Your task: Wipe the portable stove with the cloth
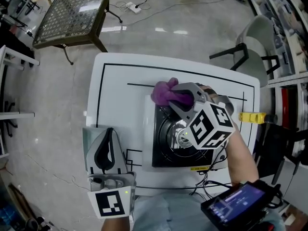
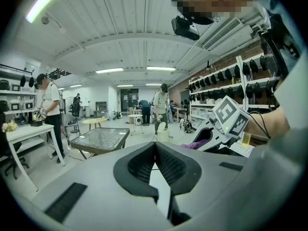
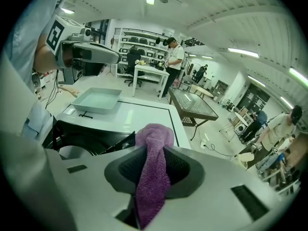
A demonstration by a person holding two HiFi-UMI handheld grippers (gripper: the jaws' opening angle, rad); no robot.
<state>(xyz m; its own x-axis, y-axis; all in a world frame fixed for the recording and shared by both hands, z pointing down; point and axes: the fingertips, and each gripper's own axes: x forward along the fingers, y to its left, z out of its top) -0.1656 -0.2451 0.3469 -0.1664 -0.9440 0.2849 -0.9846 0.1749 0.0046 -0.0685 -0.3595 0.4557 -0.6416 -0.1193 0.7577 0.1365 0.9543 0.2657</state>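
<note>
Right tool pinching purple cloth: wad pokes out past tips, tail hangs back between jaws. In head view cloth sits at far-left corner of portable stove. Looks like it's touching there, can't swear to it. Stove on bench, toward right edge. Left tool pressed together, nothing in it, parked over grey tray at bench's near-left corner. My read: wiping barely going, most of stove top left. Marker cube blocks burner's right side, and no telling clean from dirty.
</note>
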